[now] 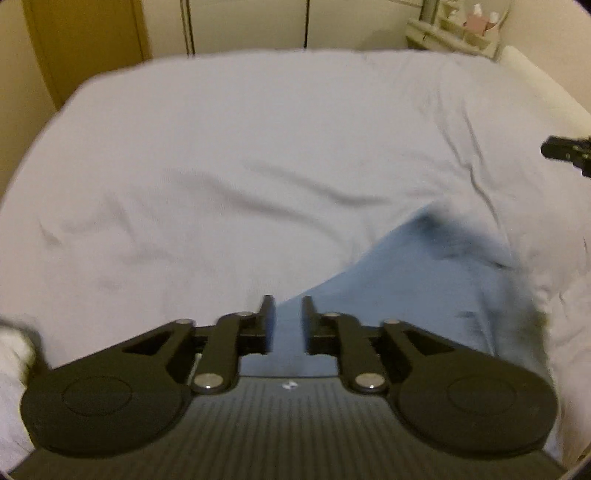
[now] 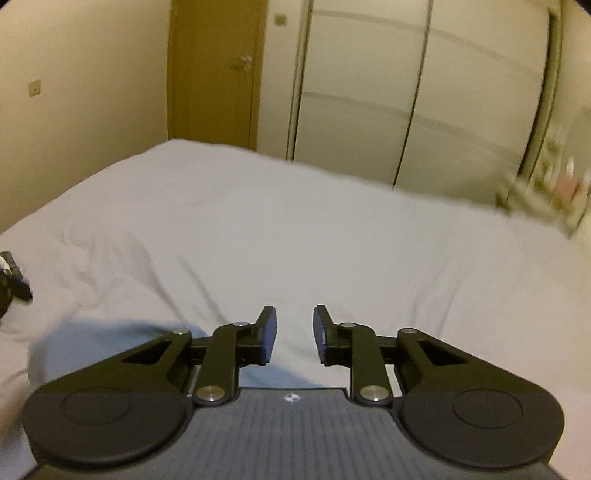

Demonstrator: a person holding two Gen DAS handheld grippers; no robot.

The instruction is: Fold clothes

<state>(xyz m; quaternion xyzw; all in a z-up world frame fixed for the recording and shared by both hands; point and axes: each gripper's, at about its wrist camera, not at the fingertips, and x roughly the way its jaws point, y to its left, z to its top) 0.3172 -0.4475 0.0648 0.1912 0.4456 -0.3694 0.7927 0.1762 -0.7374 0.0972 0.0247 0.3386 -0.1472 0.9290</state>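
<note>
A light blue garment [image 1: 417, 280] lies on the white bed sheet [image 1: 258, 147], spread from below my left gripper toward the right. My left gripper [image 1: 289, 308] is open, its fingers a small gap apart just above the garment's near left edge, holding nothing. My right gripper [image 2: 294, 321] is open and empty above the bed sheet [image 2: 332, 229]; part of the blue garment [image 2: 110, 343] shows under its left side. The right gripper's tip also shows in the left wrist view [image 1: 565, 149] at the far right edge.
Beyond the bed stand a brown door [image 2: 218, 74] and white wardrobe doors [image 2: 406, 92]. A shelf with small items [image 1: 465, 29] stands at the far right corner. A dark object [image 2: 11, 280] shows at the left edge of the right wrist view.
</note>
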